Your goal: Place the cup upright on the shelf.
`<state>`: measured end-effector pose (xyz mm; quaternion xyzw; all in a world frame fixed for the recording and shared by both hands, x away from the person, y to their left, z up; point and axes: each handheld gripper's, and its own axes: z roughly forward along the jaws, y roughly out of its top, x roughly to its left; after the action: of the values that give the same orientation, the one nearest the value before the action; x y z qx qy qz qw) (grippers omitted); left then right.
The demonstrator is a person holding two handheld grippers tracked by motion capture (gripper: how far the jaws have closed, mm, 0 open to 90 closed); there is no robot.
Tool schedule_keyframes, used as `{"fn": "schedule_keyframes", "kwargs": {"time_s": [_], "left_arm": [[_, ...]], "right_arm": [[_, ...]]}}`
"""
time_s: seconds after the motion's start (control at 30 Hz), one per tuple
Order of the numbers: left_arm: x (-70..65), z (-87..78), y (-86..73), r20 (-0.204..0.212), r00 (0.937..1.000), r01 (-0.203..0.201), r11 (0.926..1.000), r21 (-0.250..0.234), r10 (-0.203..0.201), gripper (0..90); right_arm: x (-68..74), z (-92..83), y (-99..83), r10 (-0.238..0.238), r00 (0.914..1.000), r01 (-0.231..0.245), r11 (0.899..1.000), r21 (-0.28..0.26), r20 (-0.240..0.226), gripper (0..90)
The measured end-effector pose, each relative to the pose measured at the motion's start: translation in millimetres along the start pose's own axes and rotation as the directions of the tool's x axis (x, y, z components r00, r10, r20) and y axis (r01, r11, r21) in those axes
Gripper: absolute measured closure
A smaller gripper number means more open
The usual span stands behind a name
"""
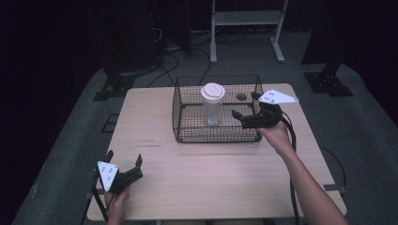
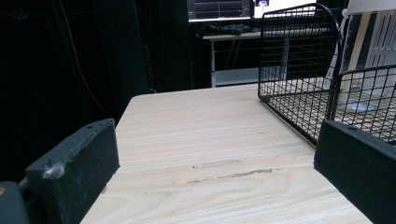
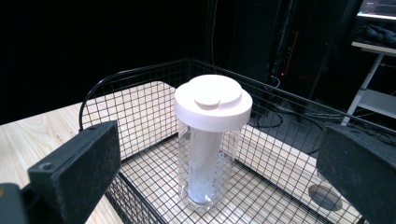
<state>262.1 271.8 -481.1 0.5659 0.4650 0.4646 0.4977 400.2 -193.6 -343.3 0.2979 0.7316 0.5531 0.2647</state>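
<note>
The clear jar (image 3: 208, 154) with its white lid (image 3: 213, 101) stands upright inside the wire basket (image 3: 140, 93), dead ahead of my right gripper (image 1: 246, 118) and level between its wide-open jaws, long axis vertical. My right hand hovers at the basket's rim, far nearer than my left gripper (image 1: 123, 165), which rests open and empty at the table's (image 1: 211, 178) near corner.

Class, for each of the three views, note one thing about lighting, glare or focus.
High view: the table is lit while the surroundings fall to near black. Left gripper view: the near jaws look soft, and the wire basket stays fairly crisp. Right gripper view: the jar with its white lid is bright against darkness, with faint reflections on its clear wall.
</note>
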Motion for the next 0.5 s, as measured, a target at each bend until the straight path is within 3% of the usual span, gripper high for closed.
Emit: {"fn": "schedule_keyframes", "kwargs": {"time_s": [0.5], "left_arm": [[-0.2, 0.0, 0.0, -0.001, 1.0, 0.001, 1.0, -0.001, -0.001, 0.0]], "right_arm": [[2.3, -20.9, -15.4, -0.008, 1.0, 0.008, 1.0, 0.021, 0.001, 0.0]]}}
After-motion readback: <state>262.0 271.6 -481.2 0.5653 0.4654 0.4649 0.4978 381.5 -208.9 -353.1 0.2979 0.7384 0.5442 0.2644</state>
